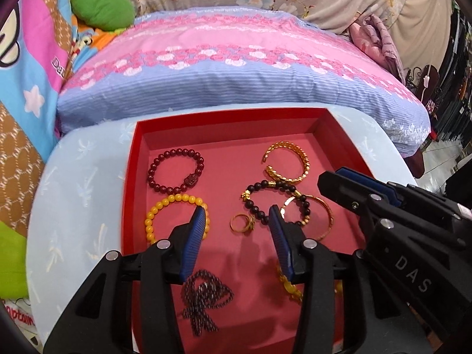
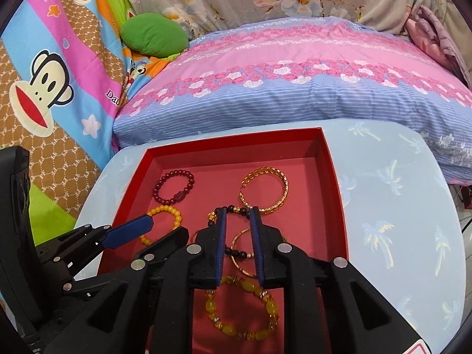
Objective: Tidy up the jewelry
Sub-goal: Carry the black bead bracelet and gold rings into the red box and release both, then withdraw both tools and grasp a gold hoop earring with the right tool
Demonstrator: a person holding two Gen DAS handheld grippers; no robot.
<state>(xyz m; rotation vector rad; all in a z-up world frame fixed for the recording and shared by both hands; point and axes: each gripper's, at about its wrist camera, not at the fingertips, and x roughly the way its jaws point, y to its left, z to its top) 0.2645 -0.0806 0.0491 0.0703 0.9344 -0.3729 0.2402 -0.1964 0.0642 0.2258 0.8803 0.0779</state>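
Observation:
A red box (image 1: 230, 115) holds the jewelry: a dark red bead bracelet (image 1: 176, 171), a yellow bead bracelet (image 1: 174, 206), a gold cuff (image 1: 290, 162), a black bead bracelet (image 1: 265, 194), a thin gold bangle (image 1: 326, 215), a gold ring (image 1: 243, 222) and a heap of dark beads (image 1: 203, 301). My left gripper (image 1: 237, 209) hangs open over the ring, holding nothing. In the right wrist view my right gripper (image 2: 238, 210) stands narrowly open above the black bead bracelet (image 2: 234, 252), whose beads show in the gap without being pinched. An amber bracelet (image 2: 242, 309) lies below it.
The box rests on a light blue round table (image 2: 398, 206) with a palm print. Behind it lies a pink and blue pillow (image 2: 295, 67), with a green cushion (image 2: 153, 34) and a cartoon quilt (image 2: 44, 82) at the left. Both grippers crowd the box's near half.

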